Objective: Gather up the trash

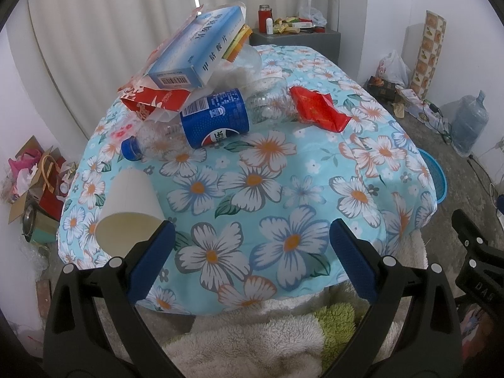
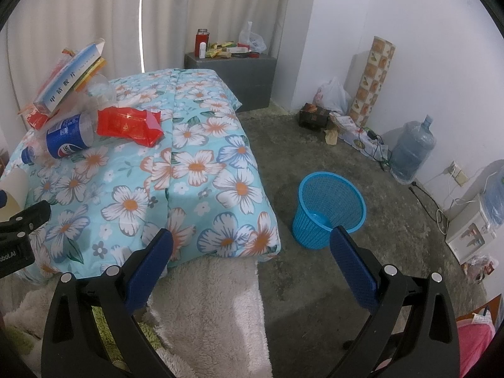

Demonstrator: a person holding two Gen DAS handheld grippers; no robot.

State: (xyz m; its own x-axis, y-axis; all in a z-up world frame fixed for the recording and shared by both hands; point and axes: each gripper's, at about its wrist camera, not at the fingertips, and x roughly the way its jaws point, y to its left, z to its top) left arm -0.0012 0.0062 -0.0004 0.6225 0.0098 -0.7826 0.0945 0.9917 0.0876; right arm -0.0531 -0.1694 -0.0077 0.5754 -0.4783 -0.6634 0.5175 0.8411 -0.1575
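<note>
The left tool (image 1: pixel 252 252) hung with its blue pads spread wide over the near edge of the floral quilt (image 1: pixel 283 189), pinching nothing. The right tool (image 2: pixel 252 252) was likewise spread apart and empty, held over the fluffy white blanket (image 2: pixel 214 299) at the quilt's near corner, with the floor beyond.

The trash sat in a heap at the far left of the quilt. A crushed Pepsi bottle (image 1: pixel 214 123) lay on its side, its blue cap (image 1: pixel 130 148) pointing left. On top of it leaned a pale blue medicine box (image 1: pixel 198 47), tilted, resting on a torn red-and-white wrapper (image 1: pixel 151 97) and some clear plastic (image 1: pixel 249 63). Just beside the bottle's base lay a crumpled red packet (image 1: pixel 318 110), touching the quilt (it may have touched the bottle too; that could not be told). A white paper cup (image 1: pixel 130 211) lay tipped over nearer the left tool, its open mouth close to the left pad.

The blue mesh basket (image 2: pixel 329 209) stood upright on the floor, near the quilt's right edge.
</note>
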